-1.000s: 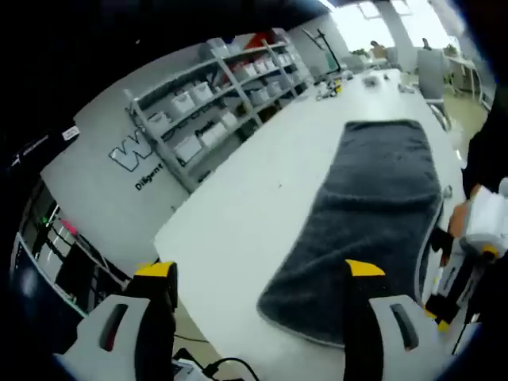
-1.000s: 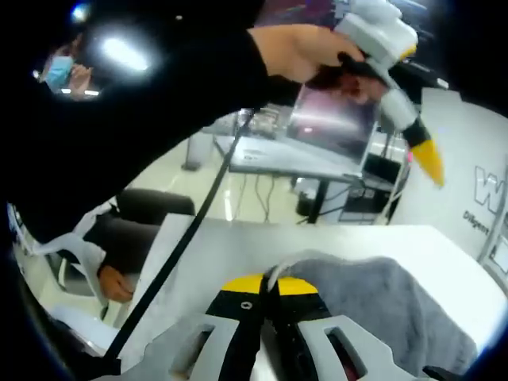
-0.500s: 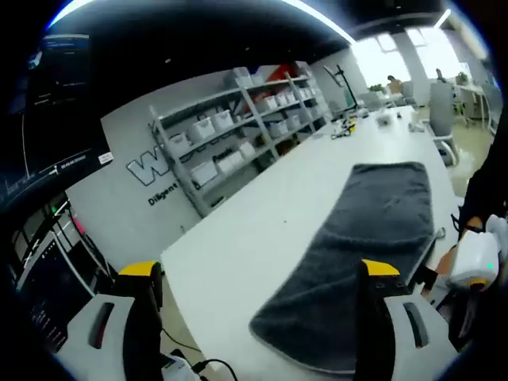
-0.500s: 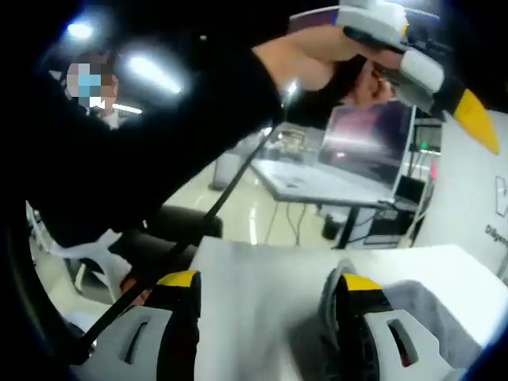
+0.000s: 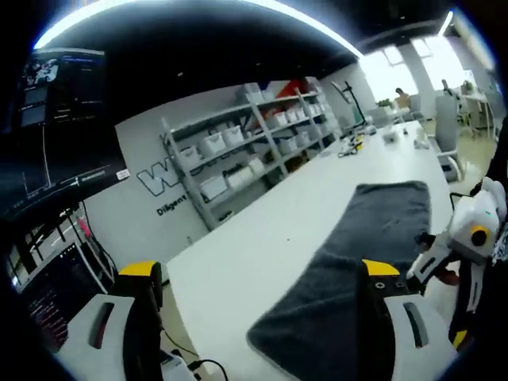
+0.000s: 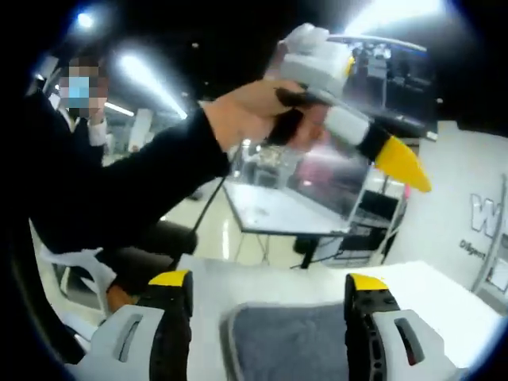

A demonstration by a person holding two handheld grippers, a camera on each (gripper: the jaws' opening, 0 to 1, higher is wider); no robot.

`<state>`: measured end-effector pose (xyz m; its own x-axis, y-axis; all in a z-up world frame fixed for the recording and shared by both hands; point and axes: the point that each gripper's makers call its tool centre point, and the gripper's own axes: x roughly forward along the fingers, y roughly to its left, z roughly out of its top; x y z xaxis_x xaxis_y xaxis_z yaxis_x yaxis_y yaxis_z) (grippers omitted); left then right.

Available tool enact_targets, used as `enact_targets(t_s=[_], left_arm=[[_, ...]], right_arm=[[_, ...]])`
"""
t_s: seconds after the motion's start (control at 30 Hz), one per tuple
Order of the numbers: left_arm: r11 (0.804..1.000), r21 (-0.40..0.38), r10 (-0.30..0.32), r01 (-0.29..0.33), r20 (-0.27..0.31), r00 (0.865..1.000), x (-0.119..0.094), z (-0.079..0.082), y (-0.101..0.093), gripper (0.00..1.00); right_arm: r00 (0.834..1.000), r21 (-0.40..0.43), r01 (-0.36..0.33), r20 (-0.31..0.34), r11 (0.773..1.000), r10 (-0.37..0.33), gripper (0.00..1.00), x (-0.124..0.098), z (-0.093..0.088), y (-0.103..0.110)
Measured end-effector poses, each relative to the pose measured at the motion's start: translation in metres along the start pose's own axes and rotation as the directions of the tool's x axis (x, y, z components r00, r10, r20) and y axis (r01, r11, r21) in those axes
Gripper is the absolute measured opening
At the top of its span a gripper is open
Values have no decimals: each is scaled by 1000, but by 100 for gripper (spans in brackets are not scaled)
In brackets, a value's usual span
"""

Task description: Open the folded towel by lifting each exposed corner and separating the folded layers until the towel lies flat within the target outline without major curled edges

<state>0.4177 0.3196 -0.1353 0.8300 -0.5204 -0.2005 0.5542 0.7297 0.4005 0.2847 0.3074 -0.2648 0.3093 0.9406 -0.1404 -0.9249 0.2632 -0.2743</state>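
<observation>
Showing release: right gripper (image 6: 259, 292), clamped on the grey towel (image 5: 353, 262) a second ago, now jaws apart.
Left gripper (image 5: 258, 274): raised, jaws apart, empty.
Towel: lying open on the white table (image 5: 262, 230); unfolding looks nearly done.

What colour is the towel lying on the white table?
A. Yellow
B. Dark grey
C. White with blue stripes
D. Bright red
B: in the left gripper view the towel is a dark grey cloth spread lengthwise on the white table, and the right gripper view shows the same grey fabric between the right tongs.
</observation>
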Motion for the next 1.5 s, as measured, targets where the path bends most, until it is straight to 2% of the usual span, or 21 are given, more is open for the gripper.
enact_targets(t_s=[0.1,0.13,0.2,0.27,0.33,0.4,0.5,0.53,0.6,0.67,0.73,0.93,1.03,1.27,1.3,1.37,1.5], left_arm=[[999,-32,34,-33,44,998,-4,13,2,100],[998,-35,47,-45,53,998,-4,15,4,100],[997,-20,72,-71,51,996,-1,16,7,100],[997,-9,75,-75,29,997,2,11,6,100],[997,-17,72,-71,22,997,4,10,5,100],[997,-33,67,-66,32,997,5,12,4,100],[997,-25,74,-73,56,996,8,18,2,100],[993,-1,121,-121,46,992,8,16,9,100],[986,44,159,-159,-1,987,10,9,11,100],[987,34,157,-157,-7,988,12,8,6,100],[989,11,150,-150,3,989,12,11,2,100],[990,-32,140,-139,33,990,14,15,-8,100],[983,-45,178,-176,52,983,13,16,-5,100],[981,-104,171,-165,50,984,15,4,-13,100],[978,-105,188,-181,61,980,15,4,-10,100],[960,-136,255,-244,71,964,12,4,1,100],[950,-164,280,-266,68,958,12,-1,4,100]], right_arm=[[997,-5,79,12,997,-79,99,-21,10,-32],[995,-9,96,15,995,-96,99,-26,12,-39],[989,-74,139,51,987,-136,100,-41,21,-56],[981,-79,193,13,978,-192,100,-54,21,-82],[977,-62,211,-6,976,-212,100,-68,26,-99],[970,-74,243,4,967,-244,100,-86,33,-116],[953,-116,299,-18,947,-303,100,-108,34,-136],[951,-112,305,-20,946,-309,100,-115,34,-141],[949,-78,311,-21,947,-314,100,-129,35,-151],[944,-60,328,-25,943,-329,100,-144,34,-162],[932,-61,360,-26,931,-362,100,-161,33,-175],[886,-70,459,-42,886,-462,100,-216,26,-208],[855,-68,513,-43,856,-516,100,-248,23,-220],[778,-91,620,-57,779,-626,100,-320,15,-245],[766,-98,634,-60,767,-640,100,-329,13,-247],[741,-106,659,-75,744,-667,100,-350,7,-253],[697,-127,700,-92,703,-711,100,-383,0,-261]])
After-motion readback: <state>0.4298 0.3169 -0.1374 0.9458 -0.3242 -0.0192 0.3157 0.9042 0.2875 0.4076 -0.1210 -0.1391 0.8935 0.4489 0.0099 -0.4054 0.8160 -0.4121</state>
